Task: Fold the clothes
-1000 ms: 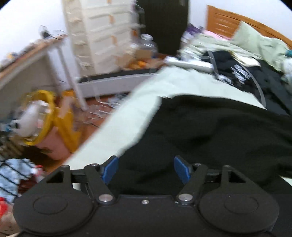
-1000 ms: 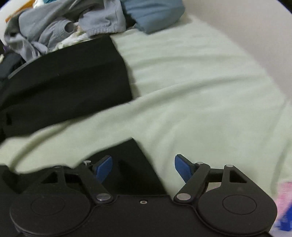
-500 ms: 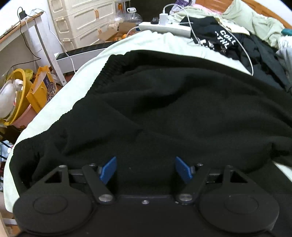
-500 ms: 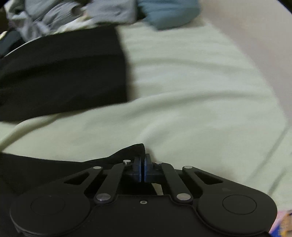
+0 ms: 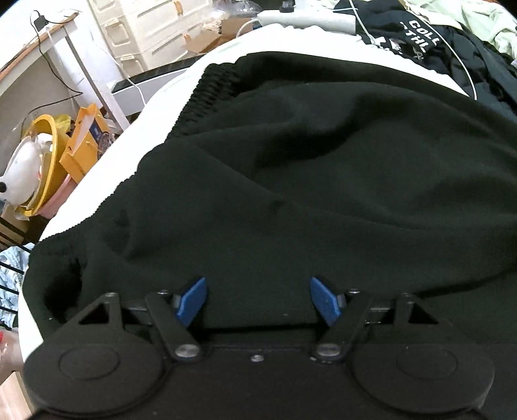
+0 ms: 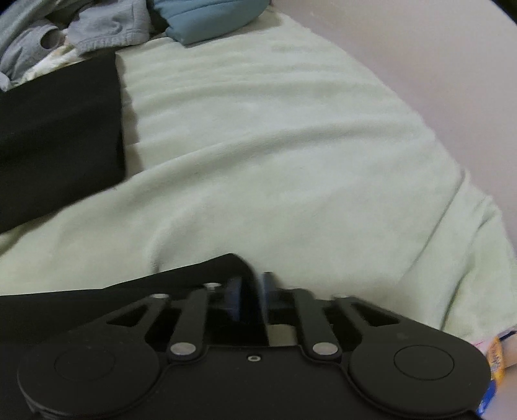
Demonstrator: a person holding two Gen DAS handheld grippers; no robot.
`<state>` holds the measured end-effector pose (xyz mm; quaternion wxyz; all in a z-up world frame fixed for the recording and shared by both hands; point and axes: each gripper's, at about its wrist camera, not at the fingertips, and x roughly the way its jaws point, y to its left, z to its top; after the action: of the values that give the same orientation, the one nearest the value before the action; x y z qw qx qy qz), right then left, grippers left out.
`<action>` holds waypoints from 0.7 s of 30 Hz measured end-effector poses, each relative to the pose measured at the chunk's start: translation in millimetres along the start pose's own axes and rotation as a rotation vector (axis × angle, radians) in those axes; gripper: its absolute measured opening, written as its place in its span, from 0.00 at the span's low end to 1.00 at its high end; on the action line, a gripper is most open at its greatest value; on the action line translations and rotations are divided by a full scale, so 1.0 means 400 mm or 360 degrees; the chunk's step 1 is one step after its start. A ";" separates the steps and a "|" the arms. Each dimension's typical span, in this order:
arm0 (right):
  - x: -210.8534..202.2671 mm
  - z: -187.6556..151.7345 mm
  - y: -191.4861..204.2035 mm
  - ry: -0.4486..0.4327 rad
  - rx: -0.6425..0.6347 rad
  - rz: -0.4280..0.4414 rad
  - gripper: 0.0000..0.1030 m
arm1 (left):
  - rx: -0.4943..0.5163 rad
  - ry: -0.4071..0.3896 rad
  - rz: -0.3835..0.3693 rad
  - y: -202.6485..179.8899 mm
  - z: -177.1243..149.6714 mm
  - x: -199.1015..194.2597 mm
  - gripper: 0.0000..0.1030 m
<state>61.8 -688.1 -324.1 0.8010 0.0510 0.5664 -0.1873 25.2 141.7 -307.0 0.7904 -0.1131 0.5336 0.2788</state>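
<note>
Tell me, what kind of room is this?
Most likely a lived-in bedroom: a bed with a pale green sheet, clothes heaped at its far end, and a plastic drawer unit beside it.

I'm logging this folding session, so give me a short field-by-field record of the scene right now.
surface: pale green blanket on a bed
garment: black garment, rumpled, ribbed hem toward the bed's edge
left gripper: open, over the black fabric
right gripper: jaws just been opening, a corner of black fabric between them
clutter: grey clothes heaped at the far end
</note>
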 end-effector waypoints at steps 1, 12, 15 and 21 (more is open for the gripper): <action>-0.001 -0.002 0.002 -0.0008 -0.0012 -0.0026 0.70 | 0.0013 0.0006 -0.0001 -0.004 0.001 0.005 0.77; -0.176 -0.014 0.220 -0.0289 -0.0532 -0.0108 0.87 | 0.0185 -0.0198 -0.0070 -0.072 0.043 -0.022 0.92; -0.251 -0.018 0.434 -0.0357 -0.0714 0.0282 0.87 | 0.0271 -0.0285 -0.0153 -0.103 0.059 -0.041 0.96; -0.300 -0.036 0.918 -0.0287 -0.0993 0.1068 0.69 | 0.0384 -0.0230 -0.0244 -0.148 0.063 -0.006 0.94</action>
<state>145.8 -315.3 -266.0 0.8404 -0.0286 0.4759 0.2577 77.4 104.4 -301.9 0.8535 -0.0374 0.4948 0.1587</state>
